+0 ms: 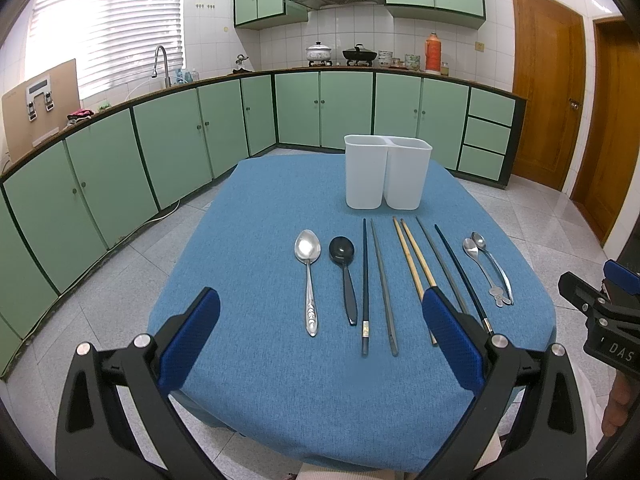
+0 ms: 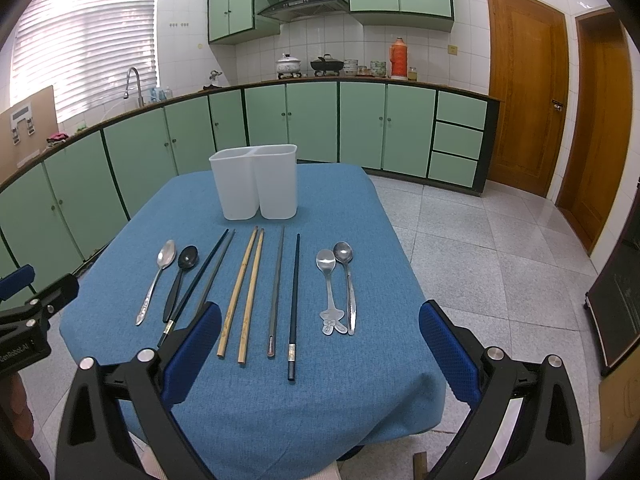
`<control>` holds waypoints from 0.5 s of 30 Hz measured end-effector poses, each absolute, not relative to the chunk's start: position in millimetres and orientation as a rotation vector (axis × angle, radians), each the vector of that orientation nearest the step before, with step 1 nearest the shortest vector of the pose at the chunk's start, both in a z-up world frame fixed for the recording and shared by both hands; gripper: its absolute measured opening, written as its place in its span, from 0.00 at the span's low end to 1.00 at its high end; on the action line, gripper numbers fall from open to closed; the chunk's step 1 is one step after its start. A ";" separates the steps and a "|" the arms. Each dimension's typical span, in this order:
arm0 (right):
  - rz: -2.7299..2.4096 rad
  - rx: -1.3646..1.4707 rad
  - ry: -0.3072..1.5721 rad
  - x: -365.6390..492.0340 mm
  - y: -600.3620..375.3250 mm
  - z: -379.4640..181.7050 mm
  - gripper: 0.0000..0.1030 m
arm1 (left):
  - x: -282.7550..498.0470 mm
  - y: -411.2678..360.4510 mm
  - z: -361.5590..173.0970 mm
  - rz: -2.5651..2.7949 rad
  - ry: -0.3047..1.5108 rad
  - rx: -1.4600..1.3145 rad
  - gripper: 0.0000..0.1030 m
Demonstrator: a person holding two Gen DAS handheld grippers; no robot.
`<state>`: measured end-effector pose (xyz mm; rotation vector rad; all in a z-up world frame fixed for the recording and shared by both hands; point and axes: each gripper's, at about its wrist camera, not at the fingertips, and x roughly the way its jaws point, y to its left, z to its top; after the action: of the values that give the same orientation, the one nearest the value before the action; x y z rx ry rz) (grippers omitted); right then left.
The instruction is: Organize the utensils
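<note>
Your left gripper (image 1: 320, 344) hangs above the near edge of the blue-clothed surface (image 1: 248, 208), fingers spread wide and holding nothing; your right gripper (image 2: 320, 352) does the same. The utensils lie in a row across the cloth: a steel spoon (image 1: 308, 276), a black spoon (image 1: 344, 268), dark chopsticks (image 1: 374, 284), bamboo chopsticks (image 2: 244, 292), another dark pair (image 2: 285, 296), and two small spoons (image 2: 338, 284) touching at their handles. The white two-compartment holder (image 2: 256, 184) stands upright just beyond them.
</note>
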<state>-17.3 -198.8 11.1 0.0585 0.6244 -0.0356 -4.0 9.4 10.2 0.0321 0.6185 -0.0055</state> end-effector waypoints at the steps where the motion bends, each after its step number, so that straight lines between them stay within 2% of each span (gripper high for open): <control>1: -0.036 0.059 0.624 -16.7 -199.3 11.2 0.94 | -4.0 9.3 10.2 -0.005 0.618 0.032 0.95; 8: -0.063 0.066 0.622 -5.2 -209.8 7.9 0.94 | 15.5 30.9 11.5 0.039 0.633 -0.001 0.95; 15: -0.094 0.071 0.630 27.6 -226.4 0.4 0.94 | 64.1 50.3 -8.6 0.105 0.693 0.000 0.95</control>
<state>27.6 -226.4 0.4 0.0706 0.6302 -0.0937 64.1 50.3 -8.6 -0.0004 0.6934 0.1050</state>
